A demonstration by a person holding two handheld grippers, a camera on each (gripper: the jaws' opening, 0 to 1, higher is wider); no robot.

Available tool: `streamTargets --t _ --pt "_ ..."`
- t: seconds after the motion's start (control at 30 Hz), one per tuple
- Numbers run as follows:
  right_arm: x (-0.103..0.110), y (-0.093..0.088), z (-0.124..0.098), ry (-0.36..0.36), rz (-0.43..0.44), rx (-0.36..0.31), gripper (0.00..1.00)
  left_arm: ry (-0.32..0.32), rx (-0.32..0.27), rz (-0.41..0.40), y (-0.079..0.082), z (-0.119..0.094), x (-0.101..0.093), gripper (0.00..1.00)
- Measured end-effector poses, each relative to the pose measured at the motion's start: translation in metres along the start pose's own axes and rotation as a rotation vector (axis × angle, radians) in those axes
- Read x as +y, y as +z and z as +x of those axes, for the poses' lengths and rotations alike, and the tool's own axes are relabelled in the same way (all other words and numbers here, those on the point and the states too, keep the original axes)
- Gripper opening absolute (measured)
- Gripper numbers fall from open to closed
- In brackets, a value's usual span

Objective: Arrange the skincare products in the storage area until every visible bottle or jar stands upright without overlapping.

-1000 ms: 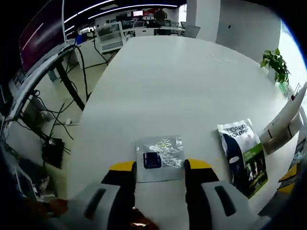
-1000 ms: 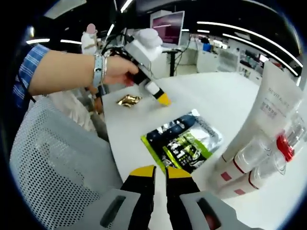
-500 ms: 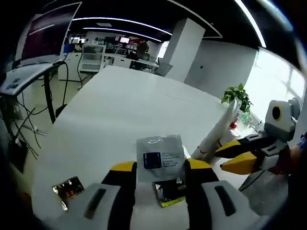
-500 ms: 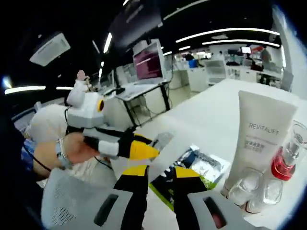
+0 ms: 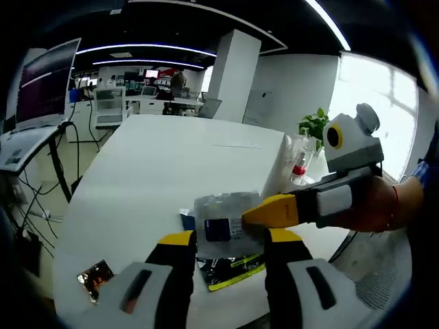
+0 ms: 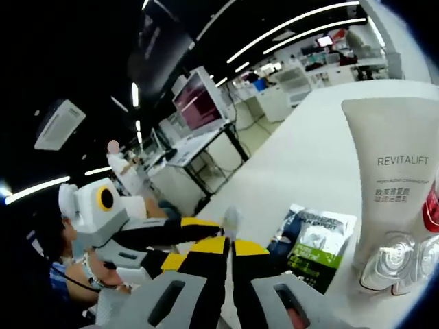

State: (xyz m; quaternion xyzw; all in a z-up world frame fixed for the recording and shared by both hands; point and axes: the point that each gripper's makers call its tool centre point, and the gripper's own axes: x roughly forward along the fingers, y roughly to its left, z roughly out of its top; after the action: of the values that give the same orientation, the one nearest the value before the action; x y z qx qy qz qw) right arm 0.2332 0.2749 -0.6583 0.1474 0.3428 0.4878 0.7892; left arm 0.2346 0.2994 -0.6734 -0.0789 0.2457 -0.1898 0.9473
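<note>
Above the table [image 5: 158,157] we hold the silver sachet [image 5: 226,223] clamped in the left gripper [image 5: 225,240], lifted for handover, right gripper [image 6: 228,245] pinched on its edge

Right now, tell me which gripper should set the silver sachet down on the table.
Left. The left gripper already clamps the silver sachet between its jaws, lifted above the white table. The right gripper is shut with its tips only beside the sachet, so a handover looks needless.
</note>
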Motion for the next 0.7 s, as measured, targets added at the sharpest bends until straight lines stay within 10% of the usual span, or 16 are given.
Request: streamTargets --t 0.33,0.47,0.53,0.7 --pt "0.020 -0.020 -0.001 0.103 -0.055 0.045 0.00 -0.326 0.070 -0.289 -0.025 -0.022 -0.016 0.35" --pt "0.005 -0.028 0.002 0.024 -0.095 0.057 0.00 -0.305 0.115 -0.257 -0.036 -0.026 0.000 0.01" --pt "0.003 -0.033 0.002 0.019 -0.065 0.063 0.00 -0.384 0.113 -0.372 -0.032 -0.029 -0.009 0.00" --pt "0.003 -0.042 0.007 -0.002 -0.062 0.070 0.00 -0.368 0.131 -0.360 -0.038 -0.027 -0.004 0.00"
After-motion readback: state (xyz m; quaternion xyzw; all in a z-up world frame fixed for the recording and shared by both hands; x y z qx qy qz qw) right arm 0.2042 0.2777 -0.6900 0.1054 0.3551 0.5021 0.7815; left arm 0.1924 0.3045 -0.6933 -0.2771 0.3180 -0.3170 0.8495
